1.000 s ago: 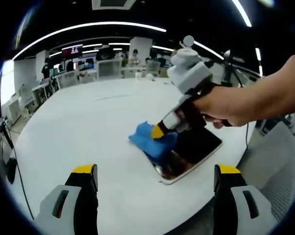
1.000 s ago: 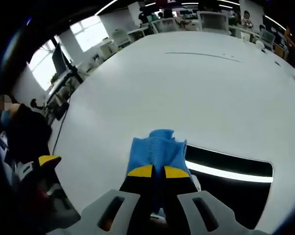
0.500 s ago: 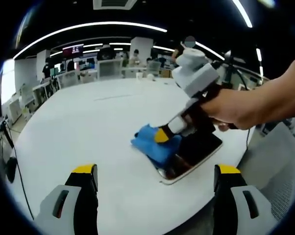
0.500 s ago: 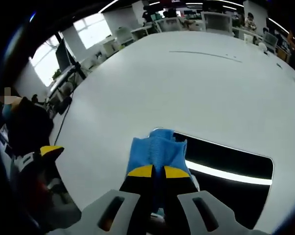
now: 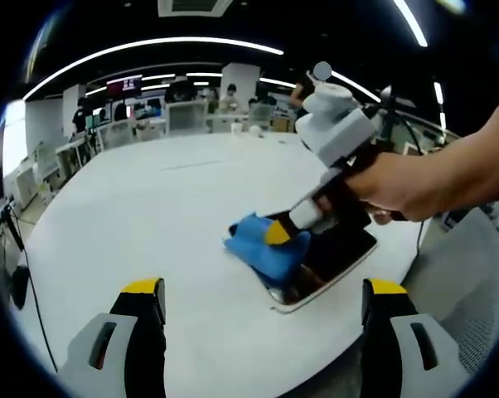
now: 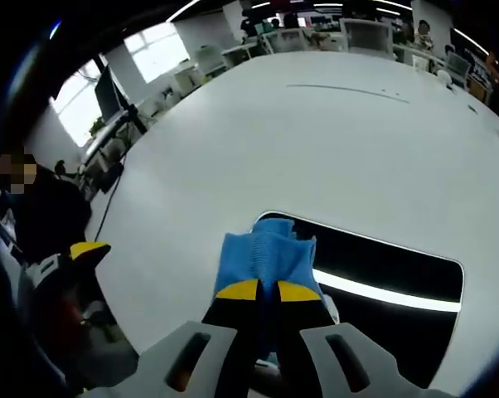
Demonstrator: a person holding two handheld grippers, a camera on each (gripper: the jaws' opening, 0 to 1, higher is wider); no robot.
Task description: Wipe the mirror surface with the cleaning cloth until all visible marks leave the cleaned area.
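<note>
Right gripper view: the right gripper (image 6: 261, 291) — clamped on the blue cleaning cloth (image 6: 264, 253) — has slid further onto the mirror (image 6: 399, 286) on the white table (image 6: 316, 141); wiping continues. Left gripper (image 5: 262, 303) waits, jaws wide.

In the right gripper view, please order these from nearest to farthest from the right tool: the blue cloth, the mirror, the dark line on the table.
1. Blue cloth, clamped in the right tool.
2. Mirror, under the cloth, extending right.
3. Dark line, far across the white table.
</note>
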